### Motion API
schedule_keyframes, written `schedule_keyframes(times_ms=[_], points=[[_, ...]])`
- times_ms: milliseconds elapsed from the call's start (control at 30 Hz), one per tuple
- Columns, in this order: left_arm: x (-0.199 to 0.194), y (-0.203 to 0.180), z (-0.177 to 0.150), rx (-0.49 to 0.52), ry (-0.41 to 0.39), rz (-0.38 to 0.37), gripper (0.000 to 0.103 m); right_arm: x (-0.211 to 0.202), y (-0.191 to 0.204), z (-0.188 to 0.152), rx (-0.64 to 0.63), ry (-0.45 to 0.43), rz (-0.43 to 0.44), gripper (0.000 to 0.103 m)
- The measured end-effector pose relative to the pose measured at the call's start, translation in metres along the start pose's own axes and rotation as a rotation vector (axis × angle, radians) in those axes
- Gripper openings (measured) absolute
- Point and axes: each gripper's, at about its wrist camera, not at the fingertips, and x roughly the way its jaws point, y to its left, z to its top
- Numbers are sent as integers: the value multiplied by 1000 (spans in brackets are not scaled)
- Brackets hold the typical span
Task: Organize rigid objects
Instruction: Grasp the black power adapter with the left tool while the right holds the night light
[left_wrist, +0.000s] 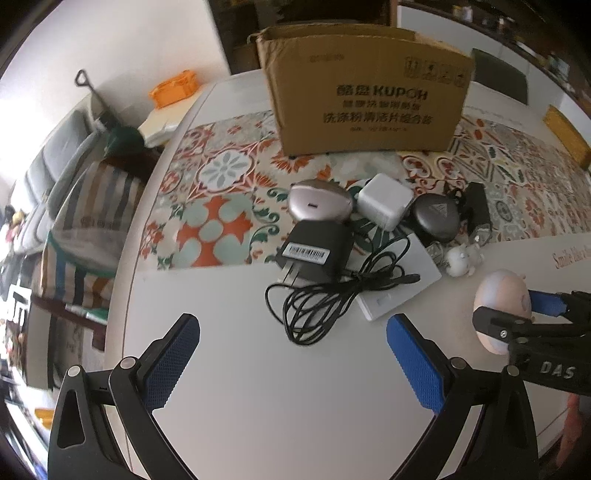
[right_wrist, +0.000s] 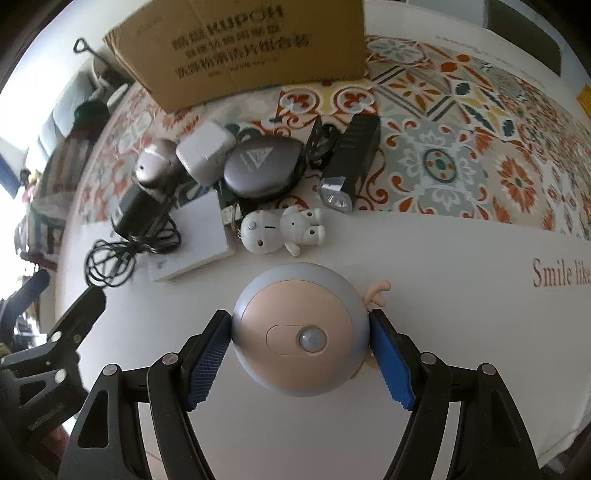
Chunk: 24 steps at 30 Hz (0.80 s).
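My right gripper is shut on a round pink and grey night light, held just above the white table; it also shows in the left wrist view. My left gripper is open and empty, near a black power adapter with its coiled cable. A pile lies ahead: a white toy figure, a dark oval case, a white charger cube, a black flashlight, a white flat box and a metallic rounded case. A cardboard box stands open behind them.
A patterned mat covers the far part of the table. The table's left edge drops to a chair with striped cloth. A yellow object lies at the far right.
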Motion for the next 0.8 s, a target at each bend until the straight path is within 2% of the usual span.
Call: schedule_keyframes(times_ms=[133, 333, 600, 800], points=[[3, 2, 7, 53, -18, -28, 103, -14, 3, -2, 38, -35, -1, 74], [14, 14, 24, 73, -28, -100, 102, -30, 6, -1, 104, -85, -5, 74], [37, 19, 42, 147, -16, -172, 89, -28, 11, 0, 185, -113, -38, 74], [60, 22, 51, 133, 32, -270, 80, -23, 16, 4, 224, -120, -56, 74]])
